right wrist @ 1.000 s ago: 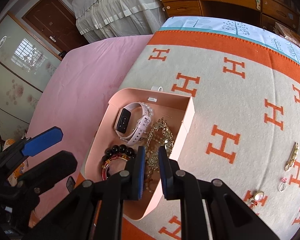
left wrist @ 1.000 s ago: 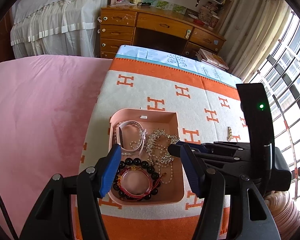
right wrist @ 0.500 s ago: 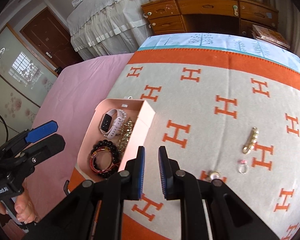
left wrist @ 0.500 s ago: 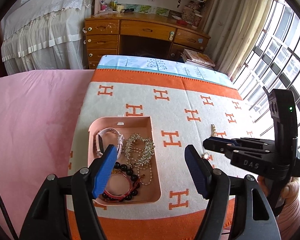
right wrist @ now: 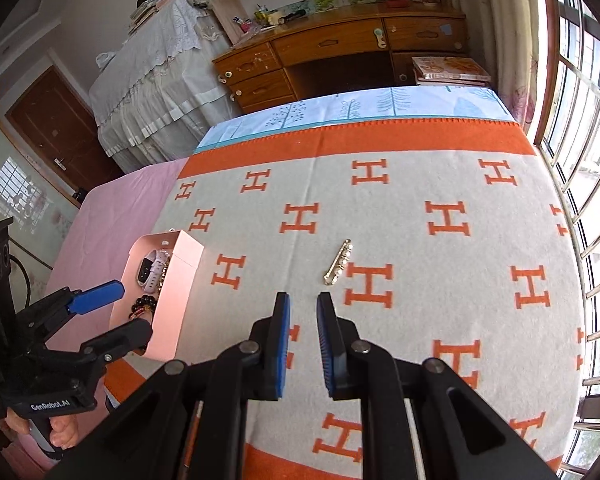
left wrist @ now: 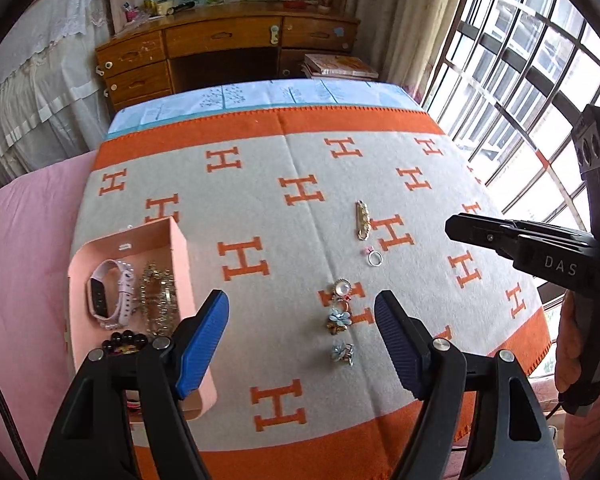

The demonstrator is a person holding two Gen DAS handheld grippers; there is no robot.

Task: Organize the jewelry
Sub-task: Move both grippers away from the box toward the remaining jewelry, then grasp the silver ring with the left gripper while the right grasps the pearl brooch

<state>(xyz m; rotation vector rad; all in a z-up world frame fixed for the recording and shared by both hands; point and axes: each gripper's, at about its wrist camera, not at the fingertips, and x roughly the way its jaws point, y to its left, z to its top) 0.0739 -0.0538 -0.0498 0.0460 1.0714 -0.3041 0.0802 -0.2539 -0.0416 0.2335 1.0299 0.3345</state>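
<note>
At the far left a pink sheet (left wrist: 24, 264) lies under the edge of my orange-and-grey blanket (left wrist: 300, 240) with its H pattern. On the blanket's left side sits the pink box (left wrist: 180, 256), open at the top. Inside it I see a pale pink smartwatch (left wrist: 110, 294), a glittery gold chain (left wrist: 158, 300) just beside it, and dark bead bracelets (left wrist: 124, 340) at the near end, partly hidden behind my own finger.

My left gripper (left wrist: 302, 342) hangs over the blanket just to the right of the box. Its jaws have just been opening and now stand wide apart, with nothing pressed between the blue pads (left wrist: 202, 344). Seen through the gap, loose on the blanket: a round pearly brooch (left wrist: 343, 290), a blue flower piece (left wrist: 340, 317) touching it from the near side, and another small blue flower clip (left wrist: 343, 352) a little nearer (I cannot tell what kind of jewellery these two are). Farther off lie a small silver ring (left wrist: 374, 258) and a gold pearl pin (left wrist: 363, 220), near each other.

At the right, my right gripper (right wrist: 303, 312) has its jaws drawn nearly together, a narrow slit between the pads and nothing in it. It points at the blanket just short of the pearl pin, not touching. A barred window (left wrist: 520, 92) runs along the right side.
</note>
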